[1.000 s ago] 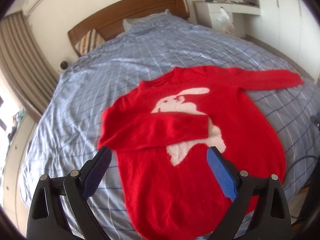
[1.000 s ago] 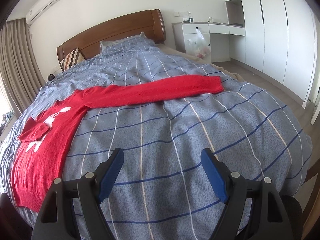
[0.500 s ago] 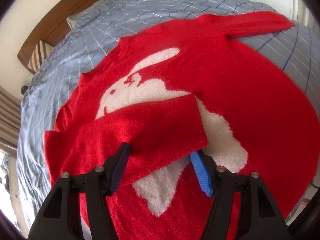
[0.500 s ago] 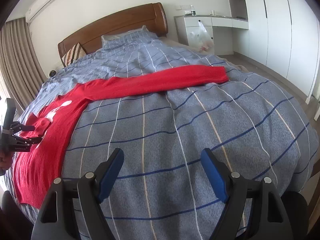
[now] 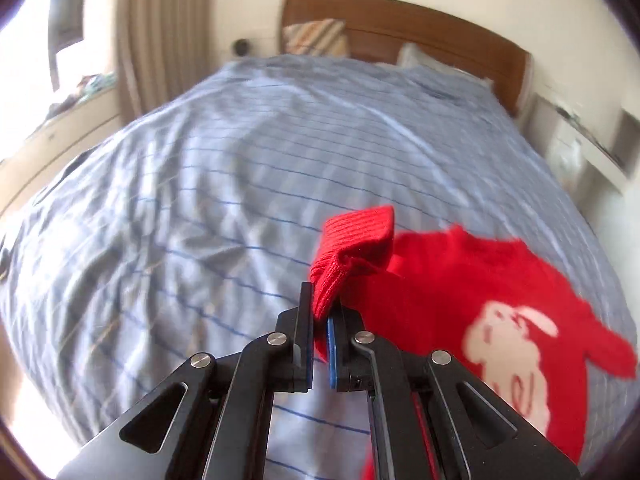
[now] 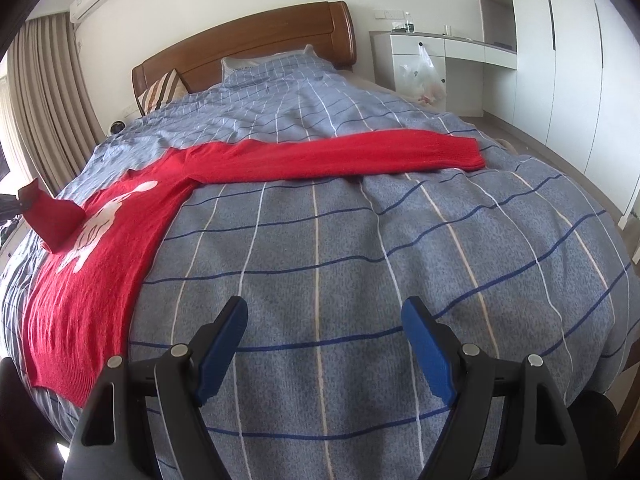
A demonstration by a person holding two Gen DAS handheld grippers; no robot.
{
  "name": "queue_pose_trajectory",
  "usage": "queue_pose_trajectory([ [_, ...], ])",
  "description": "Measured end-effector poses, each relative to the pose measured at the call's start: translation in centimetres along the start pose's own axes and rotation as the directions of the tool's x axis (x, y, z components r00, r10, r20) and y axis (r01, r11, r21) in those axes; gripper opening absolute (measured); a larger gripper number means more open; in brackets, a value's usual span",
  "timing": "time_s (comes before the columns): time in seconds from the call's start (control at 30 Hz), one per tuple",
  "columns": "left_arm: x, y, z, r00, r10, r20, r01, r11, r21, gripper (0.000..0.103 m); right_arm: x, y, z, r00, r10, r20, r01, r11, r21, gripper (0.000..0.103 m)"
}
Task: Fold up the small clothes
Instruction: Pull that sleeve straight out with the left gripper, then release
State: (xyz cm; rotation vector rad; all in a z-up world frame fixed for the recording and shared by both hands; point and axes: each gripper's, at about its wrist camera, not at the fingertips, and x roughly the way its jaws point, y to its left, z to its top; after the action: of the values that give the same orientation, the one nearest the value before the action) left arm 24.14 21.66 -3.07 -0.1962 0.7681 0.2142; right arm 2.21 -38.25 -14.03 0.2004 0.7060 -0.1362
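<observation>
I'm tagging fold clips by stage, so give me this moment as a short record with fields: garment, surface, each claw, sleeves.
garment: red sweater with a white rabbit design, lying flat
surface: blue checked bed cover
left claw: shut on the cuff of one sleeve, lifted off the sweater body
right claw: open, empty, above bare cover
other sleeve: stretched straight out across the bed, not yet folded

One red sweater (image 6: pixel 96 264), one bed (image 6: pixel 360 248) — two pillows (image 6: pixel 162 90), two tongs (image 6: pixel 324 344).
</observation>
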Motion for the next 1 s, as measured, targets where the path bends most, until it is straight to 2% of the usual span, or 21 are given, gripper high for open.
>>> queue_pose_trajectory([
  [0.07, 0.9, 5.1, 0.4, 0.993, 0.117, -0.015, -0.118, 0.987, -0.113, 0.003, 0.2, 0.3, -0.1, 1.000, 0.006, -0.008, -0.006, 1.000, -0.009, 0.079],
  [0.13, 1.9, 8.2, -0.1, 0.973, 0.228, -0.032, -0.230, 0.961, -0.151, 0.003, 0.4, 0.8, -0.3, 1.000, 0.007, -0.016, -0.007, 1.000, -0.023, 0.079],
  [0.2, 2.6, 9.4, -1.0, 0.942, 0.333, -0.034, -0.334, 0.932, -0.142, 0.003, 0.7, 1.2, -0.4, 1.000, 0.011, -0.023, -0.012, 0.999, -0.040, 0.079],
  [0.3, 3.5, 11.0, -2.4, 0.895, 0.444, -0.048, -0.446, 0.883, -0.148, 0.003, 0.9, 1.9, -0.6, 0.999, 0.016, -0.032, -0.018, 0.998, -0.067, 0.079],
  [0.37, 3.8, 12.4, -3.0, 0.868, 0.492, -0.070, -0.496, 0.847, -0.189, 0.003, 1.0, 2.1, -0.7, 0.999, 0.013, -0.035, -0.016, 0.997, -0.081, 0.079],
  [0.43, 4.2, 14.1, -3.4, 0.854, 0.511, -0.101, -0.519, 0.823, -0.231, 0.003, 1.0, 2.2, -0.8, 0.999, 0.009, -0.036, -0.012, 0.996, -0.086, 0.079],
  [0.5, 4.9, 15.0, -3.8, 0.849, 0.510, -0.137, -0.528, 0.814, -0.243, 0.003, 1.0, 2.3, -0.9, 0.999, 0.006, -0.038, -0.010, 0.996, -0.087, 0.079],
  [0.6, 6.4, 15.3, -4.5, 0.837, 0.517, -0.180, -0.546, 0.810, -0.213, 0.003, 1.2, 2.4, -1.0, 0.999, 0.003, -0.043, -0.007, 0.996, -0.092, 0.079],
  [0.7, 7.6, 15.6, -5.4, 0.839, 0.499, -0.217, -0.539, 0.814, -0.216, 0.003, 1.3, 2.5, -1.0, 0.999, -0.001, -0.045, -0.004, 0.995, -0.098, 0.079],
  [0.77, 8.2, 16.0, -6.0, 0.853, 0.469, -0.228, -0.515, 0.825, -0.230, 0.005, 1.3, 2.5, -1.0, 0.999, -0.003, -0.044, -0.002, 0.995, -0.099, 0.079],
  [0.83, 7.6, 16.2, -6.3, 0.870, 0.448, -0.205, -0.489, 0.836, -0.249, 0.008, 1.2, 2.6, -1.0, 0.999, -0.003, -0.042, -0.001, 0.995, -0.098, 0.079],
  [0.87, 7.3, 16.3, -6.4, 0.880, 0.431, -0.199, -0.472, 0.843, -0.258, 0.018, 1.2, 2.6, -1.0, 0.999, -0.004, -0.041, 0.000, 0.995, -0.098, 0.079],
  [0.9, 6.9, 16.4, -6.5, 0.888, 0.416, -0.196, -0.457, 0.848, -0.268, 0.037, 1.2, 2.5, -1.0, 0.999, -0.003, -0.040, 0.000, 0.995, -0.096, 0.079],
  [0.93, 6.3, 16.5, -6.5, 0.896, 0.402, -0.191, -0.442, 0.852, -0.280, 0.049, 1.2, 2.5, -1.0, 0.999, -0.002, -0.040, -0.002, 0.996, -0.093, 0.079],
  [0.97, 5.5, 16.5, -6.6, 0.904, 0.388, -0.179, -0.426, 0.855, -0.295, 0.066, 1.2, 2.4, -1.0, 0.999, 0.000, -0.039, -0.004, 0.996, -0.091, 0.079],
  [1.0, 4.5, 16.3, -6.7, 0.915, 0.372, -0.154, -0.402, 0.862, -0.309, 0.072, 1.2, 2.4, -0.9, 0.999, 0.002, -0.038, -0.005, 0.996, -0.088, 0.079],
])
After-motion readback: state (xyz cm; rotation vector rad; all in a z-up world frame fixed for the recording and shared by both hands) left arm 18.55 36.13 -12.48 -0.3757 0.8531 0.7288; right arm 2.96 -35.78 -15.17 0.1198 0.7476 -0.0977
